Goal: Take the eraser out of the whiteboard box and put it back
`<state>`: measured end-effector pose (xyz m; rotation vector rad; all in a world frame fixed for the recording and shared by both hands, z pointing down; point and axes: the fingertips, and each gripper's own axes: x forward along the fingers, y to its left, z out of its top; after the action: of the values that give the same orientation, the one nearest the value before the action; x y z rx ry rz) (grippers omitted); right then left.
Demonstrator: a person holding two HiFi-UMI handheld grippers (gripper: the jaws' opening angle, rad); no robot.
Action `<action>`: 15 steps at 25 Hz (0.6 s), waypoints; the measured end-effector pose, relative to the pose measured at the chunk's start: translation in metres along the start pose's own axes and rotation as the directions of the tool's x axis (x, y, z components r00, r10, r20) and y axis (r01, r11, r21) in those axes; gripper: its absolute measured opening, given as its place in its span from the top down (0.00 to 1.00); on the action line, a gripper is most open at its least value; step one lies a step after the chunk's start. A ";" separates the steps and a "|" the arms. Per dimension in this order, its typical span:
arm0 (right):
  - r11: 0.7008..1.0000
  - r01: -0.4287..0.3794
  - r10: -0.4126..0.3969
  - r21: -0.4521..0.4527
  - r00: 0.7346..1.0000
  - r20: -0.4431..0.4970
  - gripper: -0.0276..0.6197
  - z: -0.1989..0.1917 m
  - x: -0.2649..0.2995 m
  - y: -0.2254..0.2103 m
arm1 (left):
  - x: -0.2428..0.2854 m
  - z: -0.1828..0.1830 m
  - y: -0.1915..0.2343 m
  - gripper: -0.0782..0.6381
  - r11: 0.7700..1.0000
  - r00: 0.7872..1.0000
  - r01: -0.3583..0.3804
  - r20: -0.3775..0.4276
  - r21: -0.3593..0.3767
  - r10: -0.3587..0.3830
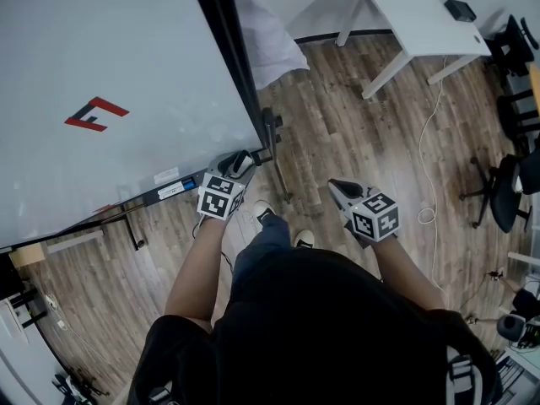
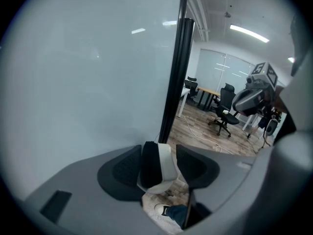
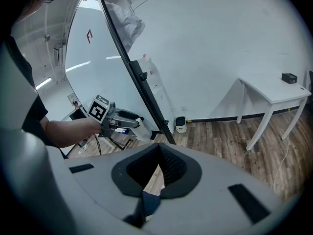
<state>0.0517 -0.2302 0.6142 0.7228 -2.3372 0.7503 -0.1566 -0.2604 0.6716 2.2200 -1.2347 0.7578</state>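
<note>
The black-and-white eraser [image 2: 157, 166] is clamped between the pads of my left gripper [image 2: 159, 168]. In the head view this gripper [image 1: 237, 169] holds the eraser [image 1: 245, 160] at the lower right corner of the big whiteboard [image 1: 110, 83], just by its black frame [image 1: 226, 49]. A dark tray rail [image 1: 169, 188] runs along the board's bottom edge; I cannot make out a box. My right gripper [image 1: 337, 188] hangs to the right over the wooden floor, shut with nothing in it [image 3: 159, 173]. The right gripper view shows the left gripper [image 3: 110, 116] with the eraser [image 3: 133, 125].
The whiteboard's stand foot [image 1: 277, 154] reaches onto the floor by the person's shoes [image 1: 264, 213]. A white table [image 1: 422, 15] stands at the back right, with a cable [image 1: 430, 142] on the floor and office chairs [image 1: 506, 184] at the far right.
</note>
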 end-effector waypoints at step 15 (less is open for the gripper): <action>1.000 -0.007 0.007 0.001 1.000 -0.012 0.96 -0.002 0.005 0.000 | 0.004 -0.007 0.005 0.62 0.999 0.999 0.014 -0.046 -0.038 -0.016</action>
<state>0.0486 -0.2300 0.6191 0.7086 -2.3297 0.7575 -0.1612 -0.2606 0.6803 2.1675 -1.1989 0.7693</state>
